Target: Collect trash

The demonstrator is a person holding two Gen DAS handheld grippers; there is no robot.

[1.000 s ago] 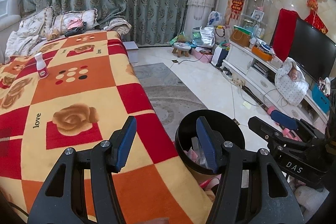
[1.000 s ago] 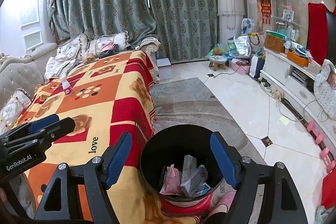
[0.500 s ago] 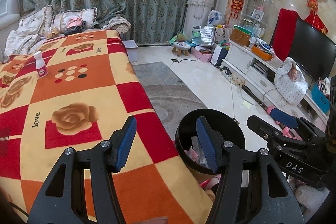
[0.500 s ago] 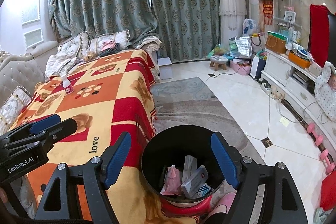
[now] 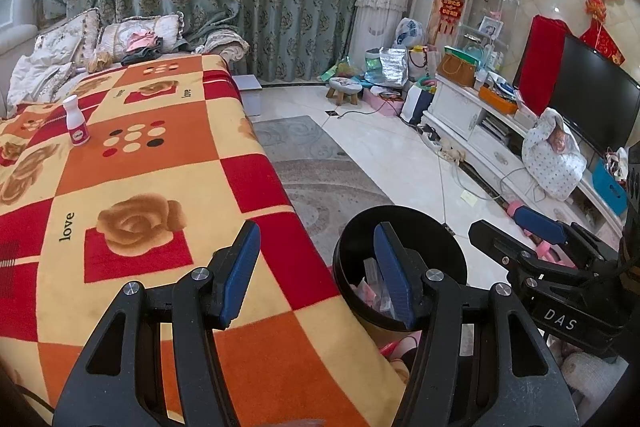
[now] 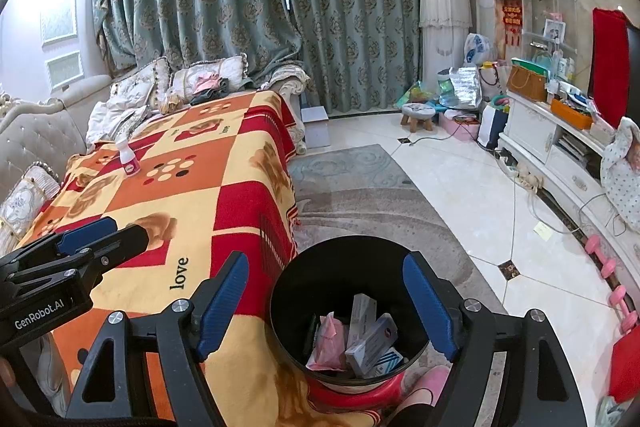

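Both your grippers are open and empty: the right gripper (image 6: pixel 326 311) hangs over the black bin (image 6: pixel 280 307) with its boxes and pink wrapper, and the left gripper (image 5: pixel 316 275) hovers over the blanket (image 5: pixel 132 171) edge beside it. The white bottle (image 5: pixel 76 127) stands upright far up the blanket, well apart from both. Reaching that far, you could tip it on the soft blanket, or catch the bin rim and upset it.

My blue finger pads (image 6: pixel 224 307) look ribbed and matt, set in black plastic. The blanket (image 5: pixel 140 163) is fuzzy cloth, the black bin (image 6: pixel 296 291) smooth with a dull sheen, its boxes (image 6: pixel 370 341) cardboard. The floor tiles (image 6: pixel 472 195) are glossy, the curtains (image 6: pixel 260 7) woven cloth.
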